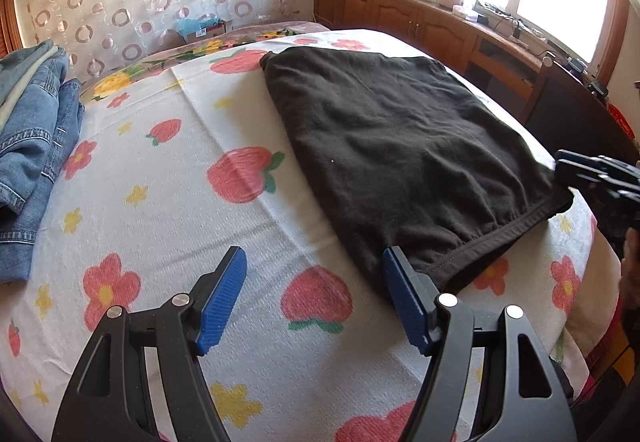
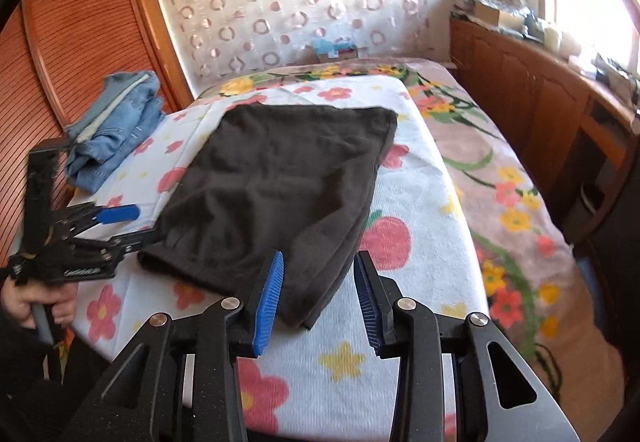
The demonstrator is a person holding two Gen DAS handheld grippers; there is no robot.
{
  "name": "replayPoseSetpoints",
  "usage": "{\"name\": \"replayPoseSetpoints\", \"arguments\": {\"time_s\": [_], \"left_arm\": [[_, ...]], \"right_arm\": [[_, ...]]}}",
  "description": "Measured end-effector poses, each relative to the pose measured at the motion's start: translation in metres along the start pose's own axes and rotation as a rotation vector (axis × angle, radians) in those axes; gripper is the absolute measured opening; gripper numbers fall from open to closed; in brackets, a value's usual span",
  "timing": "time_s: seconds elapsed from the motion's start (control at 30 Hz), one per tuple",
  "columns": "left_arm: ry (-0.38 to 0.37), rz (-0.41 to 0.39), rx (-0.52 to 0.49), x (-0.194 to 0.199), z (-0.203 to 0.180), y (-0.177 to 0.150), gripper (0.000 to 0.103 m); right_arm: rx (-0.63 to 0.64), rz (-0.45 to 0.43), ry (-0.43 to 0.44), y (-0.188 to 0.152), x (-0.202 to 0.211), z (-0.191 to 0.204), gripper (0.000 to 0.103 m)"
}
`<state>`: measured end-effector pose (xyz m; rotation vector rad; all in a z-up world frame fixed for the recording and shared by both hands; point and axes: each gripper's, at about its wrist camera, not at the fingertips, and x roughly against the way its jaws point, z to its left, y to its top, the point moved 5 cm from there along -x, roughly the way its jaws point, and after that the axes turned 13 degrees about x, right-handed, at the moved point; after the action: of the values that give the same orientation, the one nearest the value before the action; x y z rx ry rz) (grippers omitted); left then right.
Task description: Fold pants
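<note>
Folded black pants (image 1: 400,146) on strawberry-print towel (image 1: 200,234), left claw (image 1: 314,274) agape

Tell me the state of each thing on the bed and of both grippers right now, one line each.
black pants: folded into a flat rectangle, lying on the strawberry towel.
left gripper: open, empty, its right pad at the pants' near corner.
right gripper: open, the pants' near corner lying between its pads, not pinched.
denim clothes: heaped at the bed's far left edge, untouched.

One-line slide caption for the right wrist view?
Right tongs open over the near corner of folded black pants on a flowered bed.
</note>
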<state>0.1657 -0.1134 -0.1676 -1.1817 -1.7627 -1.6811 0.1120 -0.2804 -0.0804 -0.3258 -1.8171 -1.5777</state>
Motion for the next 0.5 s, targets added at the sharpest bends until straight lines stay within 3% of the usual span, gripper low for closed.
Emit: {"name": "replayPoseSetpoints", "arguments": {"time_s": [0.2,0.5], "left_arm": [[-0.050,-0.050,0.019,0.017,-0.005,0.007,0.071],[-0.048,-0.048,0.015,0.013,-0.015,0.011,0.071]], "right_arm": [[0.010,0.072,-0.013,-0.010,-0.015,0.004,0.038],[0.019,0.077,-0.019,-0.010,-0.011,0.009,0.037]]}}
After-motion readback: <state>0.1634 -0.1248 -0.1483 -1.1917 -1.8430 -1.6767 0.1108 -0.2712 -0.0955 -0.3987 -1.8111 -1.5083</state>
